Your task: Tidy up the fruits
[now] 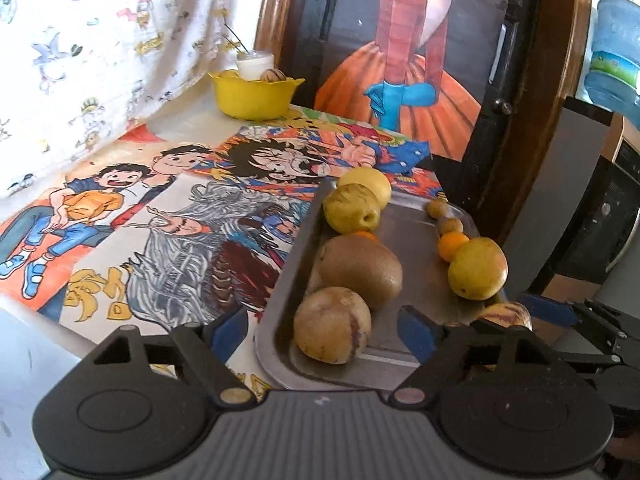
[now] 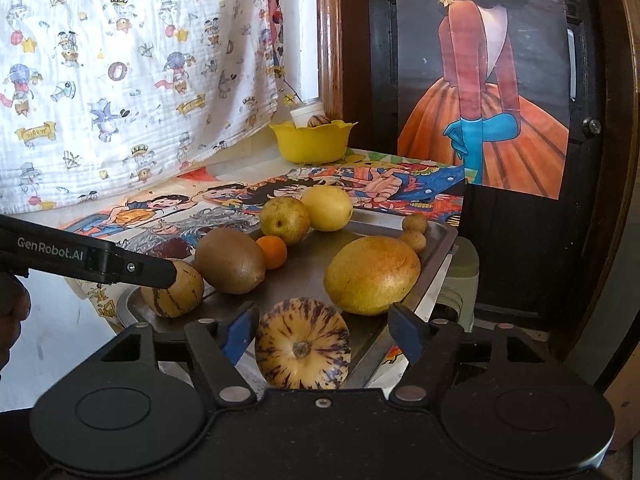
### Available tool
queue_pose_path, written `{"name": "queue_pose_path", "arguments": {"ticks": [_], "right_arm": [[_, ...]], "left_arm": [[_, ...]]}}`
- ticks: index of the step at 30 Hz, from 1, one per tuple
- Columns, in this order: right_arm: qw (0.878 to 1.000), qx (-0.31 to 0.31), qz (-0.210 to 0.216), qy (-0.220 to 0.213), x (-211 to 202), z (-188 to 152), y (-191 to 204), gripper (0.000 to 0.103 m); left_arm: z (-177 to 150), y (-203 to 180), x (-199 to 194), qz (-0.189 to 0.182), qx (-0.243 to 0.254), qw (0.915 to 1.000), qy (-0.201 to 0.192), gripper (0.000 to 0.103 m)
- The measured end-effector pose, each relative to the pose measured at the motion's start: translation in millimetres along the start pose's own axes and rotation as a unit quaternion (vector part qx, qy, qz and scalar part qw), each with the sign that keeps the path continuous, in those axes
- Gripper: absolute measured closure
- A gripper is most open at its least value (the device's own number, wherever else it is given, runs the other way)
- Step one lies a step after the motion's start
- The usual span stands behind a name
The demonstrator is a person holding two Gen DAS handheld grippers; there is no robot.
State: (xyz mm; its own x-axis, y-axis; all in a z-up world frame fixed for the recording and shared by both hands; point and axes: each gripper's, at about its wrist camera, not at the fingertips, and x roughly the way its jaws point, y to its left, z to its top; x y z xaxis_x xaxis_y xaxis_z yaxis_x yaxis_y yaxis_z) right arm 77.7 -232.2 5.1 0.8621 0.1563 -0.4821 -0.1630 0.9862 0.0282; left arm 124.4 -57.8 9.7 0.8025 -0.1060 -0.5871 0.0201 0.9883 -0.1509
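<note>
Metal tray [image 2: 436, 240] holds two striped melons [image 2: 303, 343], one kiwi [image 2: 230, 260].

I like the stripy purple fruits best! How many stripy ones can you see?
3. One stripy fruit lies at the tray's near edge between the right jaws, one at its near left corner, one in the yellow bowl. More may be hidden in the bowl.

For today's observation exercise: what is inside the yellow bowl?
The yellow bowl holds a white jar and one striped fruit; its wall hides anything lower.
</note>
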Motion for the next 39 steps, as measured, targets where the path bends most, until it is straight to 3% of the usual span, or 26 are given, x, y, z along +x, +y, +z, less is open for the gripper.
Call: {"name": "queue_pose_path", "arguments": {"ticks": [11, 32, 35, 39], "right_arm": [[0.999, 0.009, -0.009, -0.033, -19, 4, 4, 0.001], [0.993, -0.02, -0.046, -0.107, -65, -1, 18, 0.001], [0.993, -0.037, -0.042, -0.107, -76, 6, 24, 0.001], [0.998, -0.013, -0.018, -0.067, -87, 28, 25, 0.001]], "left_arm": [[-2, 5, -16, 0.023, -0.007, 0.9993, -0.028, 0.003], [-20, 14, -50, 0.055, -0.007, 0.9954, -0.079, 0.0], [-23, 14, -58, 0.056, -0.001, 0.9951, -0.082, 0.0], [-22, 16, -69, 0.051, 0.014, 0.9957, -0.076, 0.0]]}}
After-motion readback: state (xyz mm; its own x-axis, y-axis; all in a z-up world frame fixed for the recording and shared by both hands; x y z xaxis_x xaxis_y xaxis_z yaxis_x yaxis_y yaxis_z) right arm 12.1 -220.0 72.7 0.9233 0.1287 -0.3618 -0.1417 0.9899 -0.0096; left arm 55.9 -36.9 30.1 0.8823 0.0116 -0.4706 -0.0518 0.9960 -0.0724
